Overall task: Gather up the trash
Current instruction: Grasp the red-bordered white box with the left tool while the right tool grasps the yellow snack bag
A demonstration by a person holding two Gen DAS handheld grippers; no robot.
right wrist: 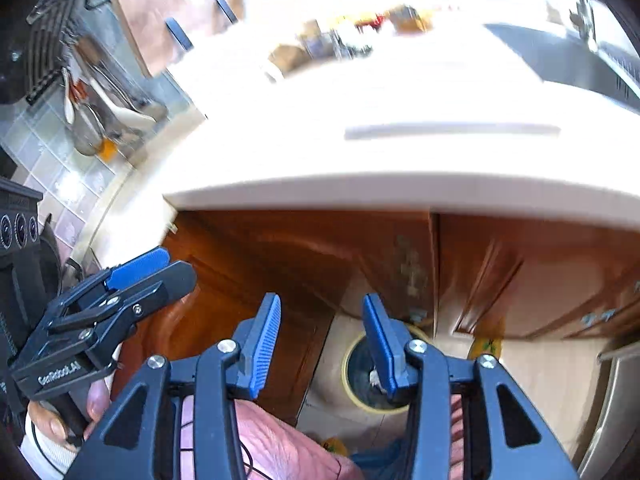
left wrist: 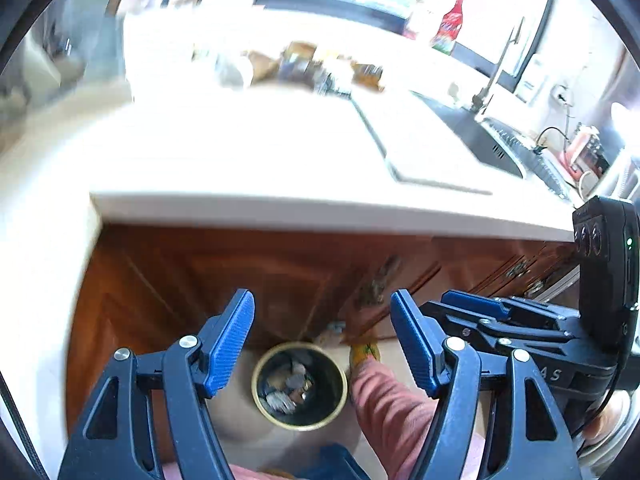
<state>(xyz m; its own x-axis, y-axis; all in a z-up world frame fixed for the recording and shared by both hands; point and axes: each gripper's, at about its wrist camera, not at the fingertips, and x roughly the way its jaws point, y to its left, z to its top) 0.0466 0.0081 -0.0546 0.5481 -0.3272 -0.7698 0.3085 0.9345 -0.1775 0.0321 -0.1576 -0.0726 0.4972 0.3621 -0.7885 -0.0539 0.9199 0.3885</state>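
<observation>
A round black trash bin (left wrist: pixel 299 385) with a gold rim stands on the floor below the counter, with crumpled scraps inside. It also shows in the right wrist view (right wrist: pixel 362 378), partly behind a fingertip. My left gripper (left wrist: pixel 322 340) is open and empty, high above the bin. My right gripper (right wrist: pixel 320 340) is open and empty, also above the floor in front of the cabinets. Several blurred items of trash (left wrist: pixel 312 66) lie at the back of the white counter (left wrist: pixel 248 152), far from both grippers.
Brown wooden cabinet doors (left wrist: pixel 240 280) run under the counter edge. A sink (left wrist: pixel 480 136) with a tap is at the right. A red bag (left wrist: pixel 450 20) stands by the window. Utensils (right wrist: pixel 100 112) hang on the tiled wall at left. The person's pink-clad leg (left wrist: pixel 384 400) is beside the bin.
</observation>
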